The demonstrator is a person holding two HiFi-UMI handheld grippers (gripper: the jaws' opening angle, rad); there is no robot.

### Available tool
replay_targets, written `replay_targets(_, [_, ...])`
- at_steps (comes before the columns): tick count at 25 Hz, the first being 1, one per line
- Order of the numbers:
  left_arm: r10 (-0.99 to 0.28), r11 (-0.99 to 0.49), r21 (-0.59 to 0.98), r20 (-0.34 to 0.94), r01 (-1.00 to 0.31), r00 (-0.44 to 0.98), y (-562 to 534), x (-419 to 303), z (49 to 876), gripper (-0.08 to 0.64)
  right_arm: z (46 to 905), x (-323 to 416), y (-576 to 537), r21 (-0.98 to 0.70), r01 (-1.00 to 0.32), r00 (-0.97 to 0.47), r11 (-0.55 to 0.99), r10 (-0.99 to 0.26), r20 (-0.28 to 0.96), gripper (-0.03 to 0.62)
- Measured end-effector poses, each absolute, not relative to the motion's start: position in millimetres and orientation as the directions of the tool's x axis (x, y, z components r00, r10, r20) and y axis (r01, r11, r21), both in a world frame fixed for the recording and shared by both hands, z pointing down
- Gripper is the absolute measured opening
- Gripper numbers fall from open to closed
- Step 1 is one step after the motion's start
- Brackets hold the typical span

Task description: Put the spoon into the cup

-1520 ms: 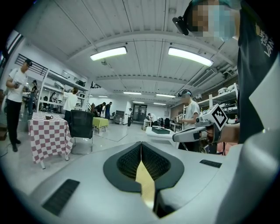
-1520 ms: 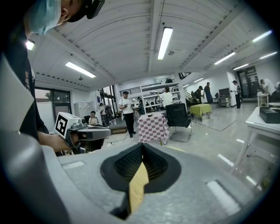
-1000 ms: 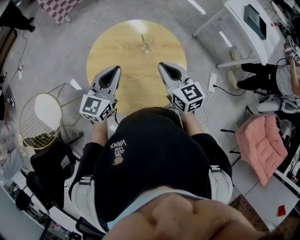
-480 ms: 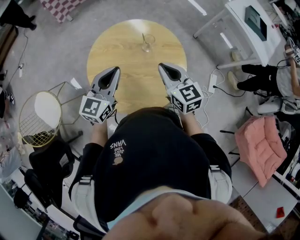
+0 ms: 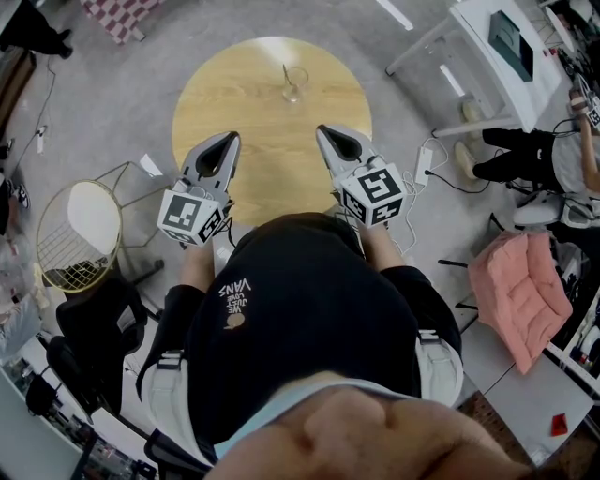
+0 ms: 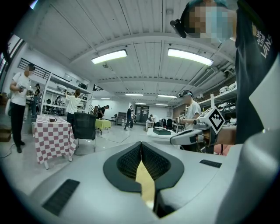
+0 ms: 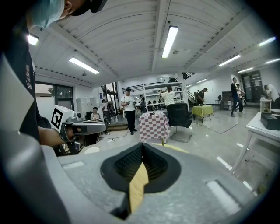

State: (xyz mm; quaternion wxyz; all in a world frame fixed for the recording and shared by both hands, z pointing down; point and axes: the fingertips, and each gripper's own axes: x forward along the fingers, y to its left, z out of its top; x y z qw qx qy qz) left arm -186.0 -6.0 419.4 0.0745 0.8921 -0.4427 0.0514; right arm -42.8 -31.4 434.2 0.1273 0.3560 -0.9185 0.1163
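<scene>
A clear glass cup [image 5: 293,84] stands on the far side of the round wooden table [image 5: 234,103]. The spoon [image 5: 287,73] stands in the cup, its handle leaning up and to the left. My left gripper [image 5: 231,138] hovers over the table's near left edge, jaws shut with nothing between them. My right gripper [image 5: 322,130] is level with it at the near right edge, also shut and empty. In the left gripper view the jaws [image 6: 141,143] meet in a closed line. The right gripper view shows the same for the right gripper [image 7: 142,144], with a strip of the table [image 7: 177,148] beyond it.
A wire-frame stool [image 5: 80,234] and a black chair [image 5: 94,319] stand to my left. A pink cushion [image 5: 520,286], a seated person [image 5: 534,155], floor cables [image 5: 427,159] and a white table [image 5: 497,47] are on the right. A checkered table [image 5: 117,14] is far left.
</scene>
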Motion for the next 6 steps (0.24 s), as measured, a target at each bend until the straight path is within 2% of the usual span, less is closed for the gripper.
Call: replay_targets(6, [-0.786, -0.592, 0.088, 0.156, -0.801, 0.598, -4.9, -185.2, 416.1, 0.012, 430.7, -40.8, -30.7, -0.120, -0.683, -0.715, 0.720, -0.626, 0.313, -0.003])
